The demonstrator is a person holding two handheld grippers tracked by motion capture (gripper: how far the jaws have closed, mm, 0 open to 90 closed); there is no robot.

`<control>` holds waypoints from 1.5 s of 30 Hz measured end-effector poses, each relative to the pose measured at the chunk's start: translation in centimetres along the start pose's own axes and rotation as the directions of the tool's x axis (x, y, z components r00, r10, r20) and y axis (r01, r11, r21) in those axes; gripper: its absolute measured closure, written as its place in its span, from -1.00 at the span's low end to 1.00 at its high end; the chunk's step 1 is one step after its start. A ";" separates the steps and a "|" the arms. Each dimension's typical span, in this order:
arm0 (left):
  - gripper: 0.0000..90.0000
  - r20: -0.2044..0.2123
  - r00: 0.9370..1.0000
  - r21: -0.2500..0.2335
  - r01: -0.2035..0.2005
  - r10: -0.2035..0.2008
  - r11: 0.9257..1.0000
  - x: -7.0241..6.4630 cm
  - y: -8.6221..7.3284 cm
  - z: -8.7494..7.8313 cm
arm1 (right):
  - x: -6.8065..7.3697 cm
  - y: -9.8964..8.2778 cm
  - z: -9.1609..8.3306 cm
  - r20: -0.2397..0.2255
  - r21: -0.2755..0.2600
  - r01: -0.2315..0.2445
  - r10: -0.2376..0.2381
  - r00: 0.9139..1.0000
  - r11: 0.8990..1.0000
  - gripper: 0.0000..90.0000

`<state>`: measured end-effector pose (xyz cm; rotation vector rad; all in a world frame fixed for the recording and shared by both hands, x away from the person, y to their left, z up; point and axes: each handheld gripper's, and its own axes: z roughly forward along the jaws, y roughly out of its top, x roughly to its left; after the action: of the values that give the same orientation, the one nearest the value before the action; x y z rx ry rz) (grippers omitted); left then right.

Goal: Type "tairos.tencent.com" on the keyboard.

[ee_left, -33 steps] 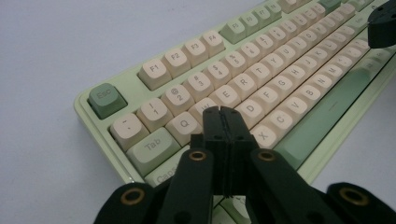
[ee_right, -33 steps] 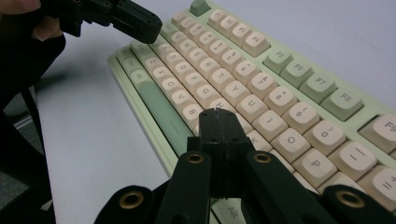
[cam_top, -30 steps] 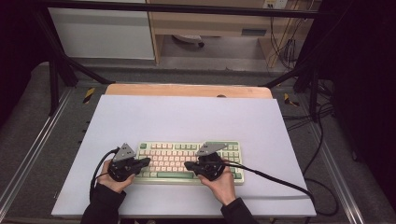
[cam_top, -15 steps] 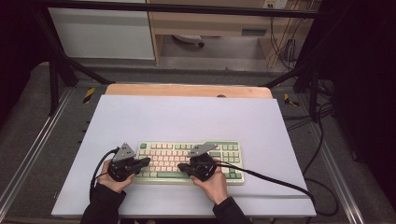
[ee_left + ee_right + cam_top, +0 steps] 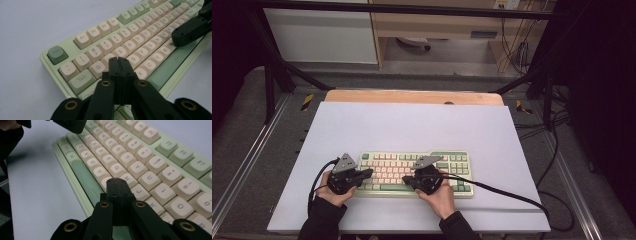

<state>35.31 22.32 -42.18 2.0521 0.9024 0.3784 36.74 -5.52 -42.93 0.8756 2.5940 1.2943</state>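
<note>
1. On the white counter (image 5: 412, 125), the keyboard (image 5: 412, 172) lies near the edge closest to the person, its long side parallel to that edge.
2. Keyboard housing: pale green. Keycaps: mostly cream, with green caps at Esc, part of the function row, the spacebar and the block at the right end.
3. Left gripper (image 5: 367, 173): held in the left hand (image 5: 332, 192) at the left end of the keyboard. Both jaws are pressed fully together with nothing between them.
4. From the left gripper view, the left gripper (image 5: 119, 60) has its closed tip over the letter keys just right of Q, above the Tab and Caps row. Contact with a key cannot be told.
5. Right gripper (image 5: 412, 179): held in the right hand (image 5: 439, 197) over the middle of the keyboard. Both jaws are pressed fully together, gripping nothing.
6. From the right gripper view, the right gripper (image 5: 117, 180) has its closed tip at the lower letter row, just below H and beside V, close to the spacebar. Contact cannot be told.
7. A black cable (image 5: 507, 192) trails from the right gripper across the counter, to the right of the keyboard.
</note>
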 end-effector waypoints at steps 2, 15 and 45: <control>0.99 0.001 1.000 0.000 -0.001 0.001 1.000 0.0 0.0 0.0 | 0.0 0.3 -0.6 0.004 -0.012 0.001 -0.001 1.000 1.000 1.00; 0.99 0.006 1.000 -0.001 -0.007 0.007 1.000 -0.3 0.1 0.0 | -1.2 -0.2 -3.6 0.038 -0.035 -0.010 0.011 0.999 0.999 1.00; 0.99 0.049 0.998 0.012 -0.041 0.040 0.999 -2.4 1.3 1.5 | -2.7 -2.7 -6.5 0.061 -0.074 -0.057 0.061 0.996 0.996 1.00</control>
<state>35.07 19.22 -41.98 2.0853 0.8371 0.3439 35.48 -12.77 -41.35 0.9712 2.4747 1.3435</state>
